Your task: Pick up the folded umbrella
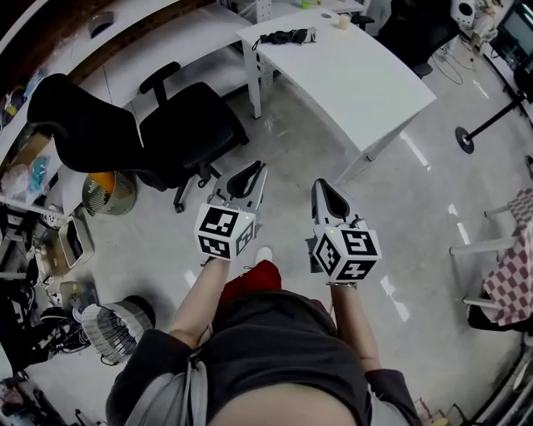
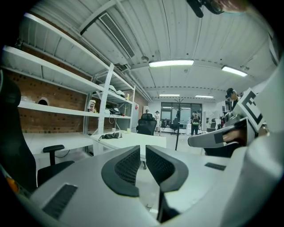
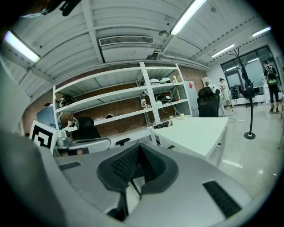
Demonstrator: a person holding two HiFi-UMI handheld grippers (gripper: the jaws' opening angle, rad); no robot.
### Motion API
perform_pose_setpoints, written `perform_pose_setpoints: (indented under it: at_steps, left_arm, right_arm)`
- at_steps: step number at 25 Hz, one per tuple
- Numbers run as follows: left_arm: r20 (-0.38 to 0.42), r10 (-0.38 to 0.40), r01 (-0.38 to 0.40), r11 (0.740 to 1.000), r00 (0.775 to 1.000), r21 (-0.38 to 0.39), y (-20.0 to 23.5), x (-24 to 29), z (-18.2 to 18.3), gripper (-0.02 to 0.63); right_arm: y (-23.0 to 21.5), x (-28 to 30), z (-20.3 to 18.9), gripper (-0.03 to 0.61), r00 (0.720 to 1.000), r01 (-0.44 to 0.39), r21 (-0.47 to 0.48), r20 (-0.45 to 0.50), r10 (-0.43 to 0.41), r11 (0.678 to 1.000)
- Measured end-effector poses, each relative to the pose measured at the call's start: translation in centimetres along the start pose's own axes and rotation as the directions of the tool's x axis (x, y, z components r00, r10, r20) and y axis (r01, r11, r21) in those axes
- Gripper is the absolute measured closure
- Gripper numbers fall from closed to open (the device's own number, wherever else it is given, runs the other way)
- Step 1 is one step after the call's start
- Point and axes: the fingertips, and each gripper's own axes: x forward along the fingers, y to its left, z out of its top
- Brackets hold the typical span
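The folded umbrella is black and lies on the far left corner of a white table. In the left gripper view the umbrella shows far ahead, beyond the jaws. In the right gripper view the umbrella is a small dark shape on the table's far end. Both grippers are held side by side over the floor, well short of the table. My left gripper is shut with nothing between its pads. My right gripper is shut and empty too.
A black office chair stands left of the path, with shelving behind it. Two fans sit on the floor at the left. A small cup stands on the table. A stand's round base is at the right.
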Motion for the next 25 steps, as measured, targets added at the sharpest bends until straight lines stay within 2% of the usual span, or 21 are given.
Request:
perform_pose_setpoints:
  at_steps: [7,12,19,25]
  left_arm:
    - [0.008,-0.017,0.018,1.000,1.000,-0.002,7.0,4.3,1.8,0.571]
    - [-0.002,-0.021,0.021,1.000,1.000,-0.005,10.4,7.2,2.3,0.544]
    - [-0.032,-0.034,0.034,0.999,0.999,-0.002,13.7,13.1,2.8,0.502]
    - [-0.050,-0.036,0.036,0.999,0.998,0.016,16.5,20.4,4.1,0.463]
  right_arm:
    - [0.8,7.8,1.9,0.560,1.000,0.010,-0.011,-0.006,-0.010,1.000]
    - [0.5,11.3,2.6,0.560,1.000,0.018,-0.017,-0.025,-0.018,1.000]
    - [-2.6,15.9,3.5,0.560,0.998,0.049,0.001,-0.050,-0.049,0.999]
    - [-7.0,21.3,6.0,0.560,0.997,0.057,0.001,-0.046,-0.056,0.998]
